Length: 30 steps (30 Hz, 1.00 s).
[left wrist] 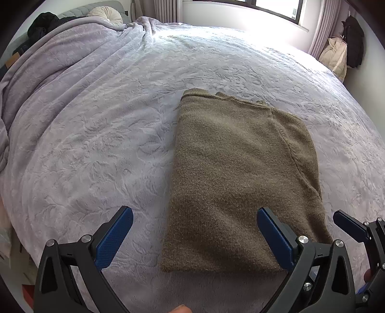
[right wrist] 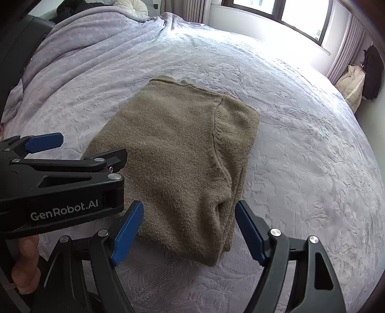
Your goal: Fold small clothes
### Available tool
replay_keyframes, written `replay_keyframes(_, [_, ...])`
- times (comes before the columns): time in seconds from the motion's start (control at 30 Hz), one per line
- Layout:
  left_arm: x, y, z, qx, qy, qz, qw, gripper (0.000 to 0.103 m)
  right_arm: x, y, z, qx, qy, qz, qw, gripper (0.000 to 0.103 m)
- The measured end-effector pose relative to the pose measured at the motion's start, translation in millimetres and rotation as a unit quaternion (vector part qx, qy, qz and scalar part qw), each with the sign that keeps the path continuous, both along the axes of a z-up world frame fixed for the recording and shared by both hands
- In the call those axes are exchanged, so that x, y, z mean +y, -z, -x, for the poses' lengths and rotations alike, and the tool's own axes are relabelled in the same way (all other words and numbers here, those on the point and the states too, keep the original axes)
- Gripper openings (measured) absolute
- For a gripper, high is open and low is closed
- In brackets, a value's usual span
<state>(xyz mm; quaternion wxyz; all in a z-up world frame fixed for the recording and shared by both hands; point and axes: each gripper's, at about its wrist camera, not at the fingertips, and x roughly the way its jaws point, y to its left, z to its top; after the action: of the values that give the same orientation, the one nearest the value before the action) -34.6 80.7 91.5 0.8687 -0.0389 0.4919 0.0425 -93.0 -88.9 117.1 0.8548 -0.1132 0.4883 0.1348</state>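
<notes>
Left wrist view, item one: olive-brown knitted wool sweater [left wrist: 240, 183], folded into a long rectangle, lying flat on the pale lilac embossed plush bedspread [left wrist: 96, 144]. Its near hem sits between and just ahead of my left gripper [left wrist: 195, 238]; jaws spread wide, blue pads clear of the knit, holding nothing.

Item two: my right gripper [right wrist: 189, 231], jaws likewise spread, holding nothing. The near right corner of the sweater lies between them, where the stacked layers and a tucked sleeve edge bulge open.

Item three: round cream pleated cushion [left wrist: 105, 15], far beyond my left jaws at the head of the bed. Not involved.

Item four: cream padded bag [left wrist: 335, 55] and dark hanging coat [left wrist: 352, 41], far right by the curtains. Not involved.

Risks, as I judge them:
- Layers at the right corner look loose; if I close on the top layer only, the lower ones would stay behind and the fold would come apart.
- Plush bedspread is soft; pressing low could pinch it along with the knit and drag it up.
- My two grippers sit near each other; closing inward together could knock them.
- Uneven lifting between sides would skew the next fold.
</notes>
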Motion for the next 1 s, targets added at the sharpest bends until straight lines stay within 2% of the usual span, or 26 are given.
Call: replay_keyframes(1.0, [2.1, 0.4, 5.4, 0.0, 0.003, -0.003, 1.0, 0.103, 0.2, 0.6, 2.9, 0.003, -0.003, -0.003, 1.0, 0.081])
